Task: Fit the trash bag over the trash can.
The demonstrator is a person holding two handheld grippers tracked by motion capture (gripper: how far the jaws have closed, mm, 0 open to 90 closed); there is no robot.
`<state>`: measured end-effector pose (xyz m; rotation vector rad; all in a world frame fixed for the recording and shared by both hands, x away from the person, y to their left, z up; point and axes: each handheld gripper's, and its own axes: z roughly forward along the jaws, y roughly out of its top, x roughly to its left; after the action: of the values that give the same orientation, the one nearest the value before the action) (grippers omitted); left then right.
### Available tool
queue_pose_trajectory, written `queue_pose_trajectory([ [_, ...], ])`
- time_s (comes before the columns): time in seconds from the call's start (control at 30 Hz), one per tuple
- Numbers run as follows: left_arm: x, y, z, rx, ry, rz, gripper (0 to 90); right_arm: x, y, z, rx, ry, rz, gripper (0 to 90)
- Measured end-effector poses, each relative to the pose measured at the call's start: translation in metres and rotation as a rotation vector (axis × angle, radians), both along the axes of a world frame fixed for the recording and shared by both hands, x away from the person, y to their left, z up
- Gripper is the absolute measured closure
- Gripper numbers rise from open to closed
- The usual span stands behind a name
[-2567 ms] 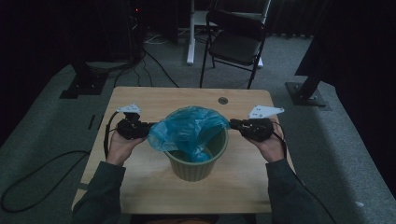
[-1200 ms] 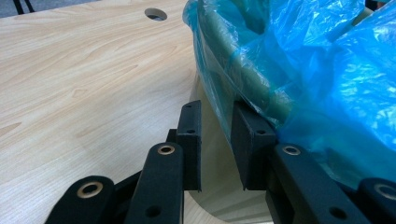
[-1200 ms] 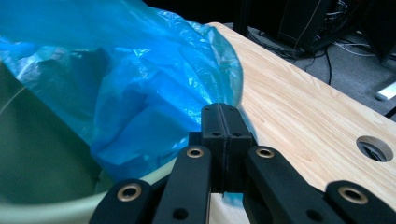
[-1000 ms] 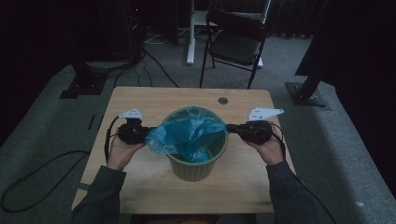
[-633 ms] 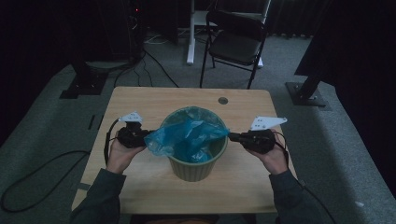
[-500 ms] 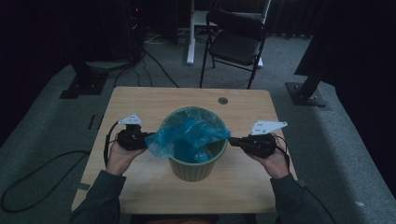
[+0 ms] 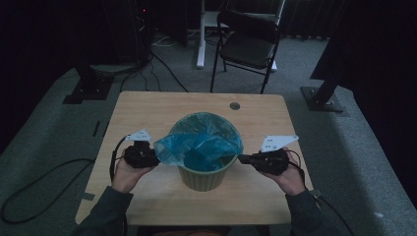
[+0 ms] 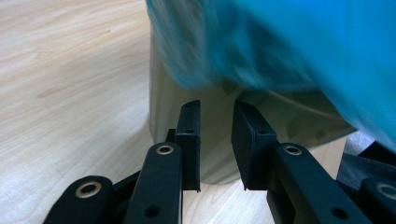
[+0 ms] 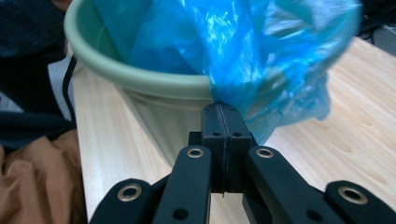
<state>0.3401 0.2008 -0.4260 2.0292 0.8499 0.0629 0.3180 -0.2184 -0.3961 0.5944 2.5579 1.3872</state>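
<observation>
Pale green bin [image 7: 204, 177] stands upright mid-frame on the table, crinkly blue bag [image 7: 199, 143] draped inside and spilling over its left rim.

A bin [image 7: 205, 174] stands on the table [image 7: 147, 110], about midway between its left and right edges and nearer the person's side. A plastic bag [image 7: 199, 145] sits in the bin and spills over its left rim. The left gripper [image 7: 147, 156] lies just left of the bin, the right gripper [image 7: 246, 159] just right of it, and a chair [image 7: 251, 42] stands on the floor behind the table.
</observation>
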Motion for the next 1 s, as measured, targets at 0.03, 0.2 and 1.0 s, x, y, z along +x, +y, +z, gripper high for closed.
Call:
queue_pose_trajectory([
  [0.03,0.000,-0.002,-0.001,0.001,0.003,-0.004,73.1,-0.001,0.002,-0.001,-0.006,0.000,0.004,90.0],
  [0.2,0.001,-0.005,-0.003,0.003,0.008,-0.005,72.9,0.002,0.005,-0.001,-0.001,-0.006,-0.009,90.0],
  [1.0,0.000,0.013,0.004,-0.020,-0.053,0.075,59.8,0.015,-0.013,0.001,0.022,-0.041,-0.115,75.7],
])
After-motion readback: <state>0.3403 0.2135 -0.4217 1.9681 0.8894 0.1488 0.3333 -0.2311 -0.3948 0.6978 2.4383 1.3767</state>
